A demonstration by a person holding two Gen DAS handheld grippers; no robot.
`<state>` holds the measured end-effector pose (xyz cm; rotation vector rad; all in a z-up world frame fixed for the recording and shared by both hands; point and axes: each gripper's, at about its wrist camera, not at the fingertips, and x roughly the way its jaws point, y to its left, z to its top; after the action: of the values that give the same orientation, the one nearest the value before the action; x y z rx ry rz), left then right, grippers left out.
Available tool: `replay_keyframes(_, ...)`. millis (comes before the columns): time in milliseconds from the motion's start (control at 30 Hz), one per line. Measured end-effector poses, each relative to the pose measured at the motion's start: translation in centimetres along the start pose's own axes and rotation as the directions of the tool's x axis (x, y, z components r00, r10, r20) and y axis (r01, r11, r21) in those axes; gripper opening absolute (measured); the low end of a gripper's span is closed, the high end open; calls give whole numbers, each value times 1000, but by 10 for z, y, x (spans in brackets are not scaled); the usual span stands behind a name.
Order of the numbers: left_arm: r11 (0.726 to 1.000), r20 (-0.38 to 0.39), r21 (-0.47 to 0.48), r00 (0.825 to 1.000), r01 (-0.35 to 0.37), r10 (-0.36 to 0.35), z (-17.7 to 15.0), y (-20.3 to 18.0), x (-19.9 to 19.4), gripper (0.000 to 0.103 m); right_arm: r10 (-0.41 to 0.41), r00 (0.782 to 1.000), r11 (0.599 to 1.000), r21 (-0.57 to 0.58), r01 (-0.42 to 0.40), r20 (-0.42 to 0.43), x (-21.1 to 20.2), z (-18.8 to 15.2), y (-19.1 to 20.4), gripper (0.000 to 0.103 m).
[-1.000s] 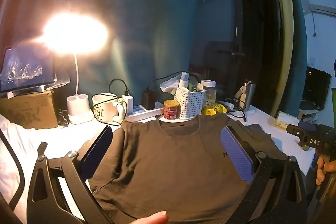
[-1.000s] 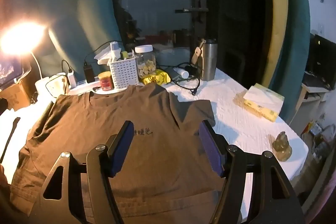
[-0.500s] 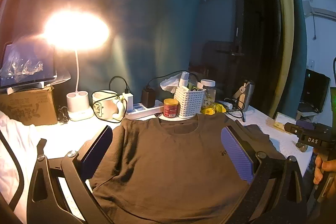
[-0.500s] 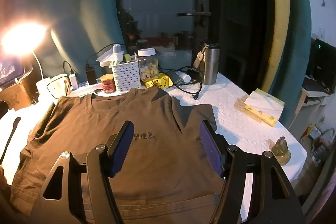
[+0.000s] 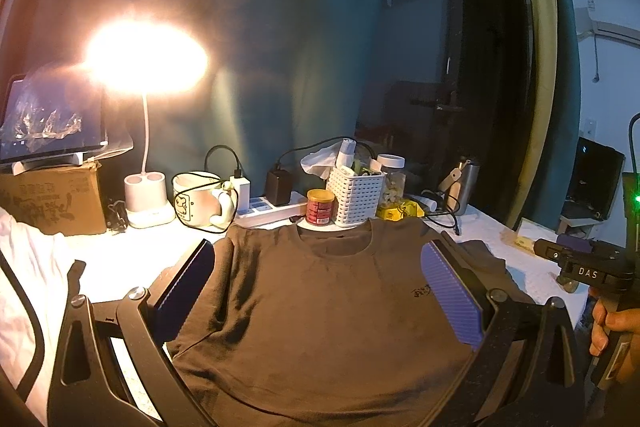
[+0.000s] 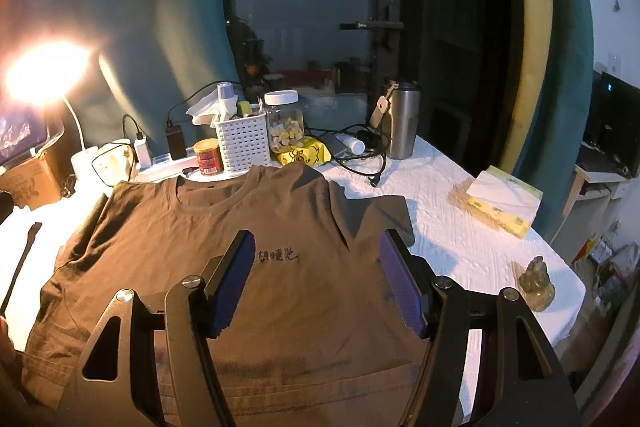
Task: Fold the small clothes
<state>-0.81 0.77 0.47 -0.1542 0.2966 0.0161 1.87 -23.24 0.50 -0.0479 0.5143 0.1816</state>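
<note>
A dark brown T-shirt (image 5: pixel 320 307) (image 6: pixel 240 227) lies spread flat, front side up, on the white table (image 6: pixel 460 235), collar towards the far clutter. A small black print (image 6: pixel 276 255) sits on its chest. My left gripper (image 5: pixel 316 267) hovers open above the shirt's middle, blue pads wide apart, nothing between them. My right gripper (image 6: pixel 316 259) hovers open over the shirt's right chest near the right sleeve (image 6: pixel 384 215), also with nothing between its pads. In the left wrist view the right gripper's body (image 5: pixel 588 267) and the hand (image 5: pixel 612 327) holding it show at the far right.
Along the far edge stand a lit desk lamp (image 5: pixel 146 63), a mug (image 5: pixel 200 199), a power strip (image 5: pixel 272 213), a red can (image 5: pixel 320 207), a white basket (image 6: pixel 242 143), a jar (image 6: pixel 284 123) and a steel flask (image 6: pixel 404 123). A tissue pack (image 6: pixel 504 199) and a small figurine (image 6: pixel 536 283) lie right. White cloth (image 5: pixel 24 287) lies left.
A fingertip at the bottom of the left wrist view a second ago is gone. Both views have shifted slightly; the shirt lies unchanged.
</note>
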Motion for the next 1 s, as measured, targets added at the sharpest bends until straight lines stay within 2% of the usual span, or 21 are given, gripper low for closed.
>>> replay_keyframes(1000, 1000, 11, 5, 1000, 2, -3, 2, -3, -11, 102, 7, 1000, 1000, 9, -6, -7, -5, -2, -2, 68)
